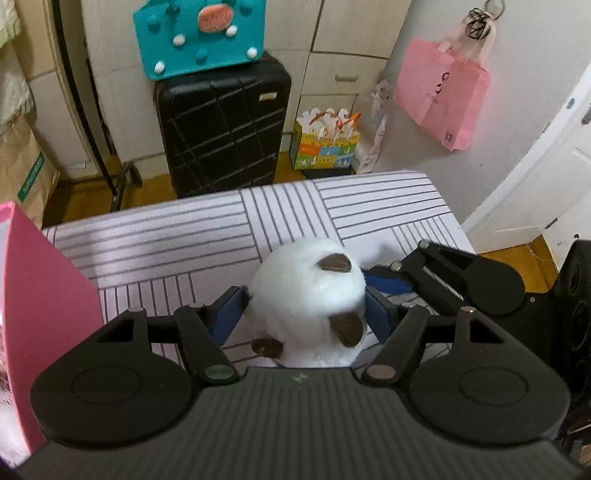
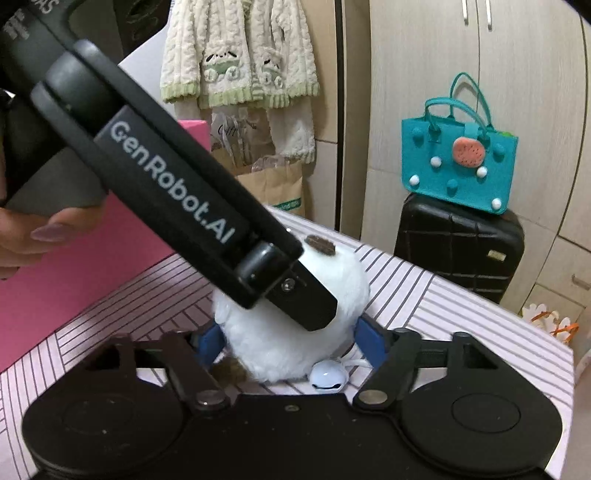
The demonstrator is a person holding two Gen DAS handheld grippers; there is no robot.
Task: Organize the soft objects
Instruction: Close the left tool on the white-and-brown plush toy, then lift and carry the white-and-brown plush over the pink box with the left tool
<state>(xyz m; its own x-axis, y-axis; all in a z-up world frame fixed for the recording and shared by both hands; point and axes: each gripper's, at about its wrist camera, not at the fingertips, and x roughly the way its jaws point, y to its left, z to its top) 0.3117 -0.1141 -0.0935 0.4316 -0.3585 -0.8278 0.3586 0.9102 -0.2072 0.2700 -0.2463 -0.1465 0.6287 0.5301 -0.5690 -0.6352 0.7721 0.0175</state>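
Note:
A white plush toy (image 1: 306, 291) with brown patches sits on the striped pink surface (image 1: 155, 251). My left gripper (image 1: 306, 314) holds it between its blue pads, which press its sides. My right gripper (image 1: 384, 282) reaches in from the right, its blue pad against the toy's right side. In the right wrist view the toy (image 2: 280, 332) lies between my right gripper's (image 2: 291, 341) blue pads, with a pale blue bell (image 2: 328, 376) under it. The left gripper's body (image 2: 177, 192) crosses over the toy and hides its upper part.
A pink box (image 1: 44, 295) stands at the left edge of the surface. Behind it are a black suitcase (image 1: 221, 129) with a teal bag (image 1: 199, 33) on top, a colourful gift bag (image 1: 325, 144) on the floor, and a pink bag (image 1: 443, 92) hanging on the wall.

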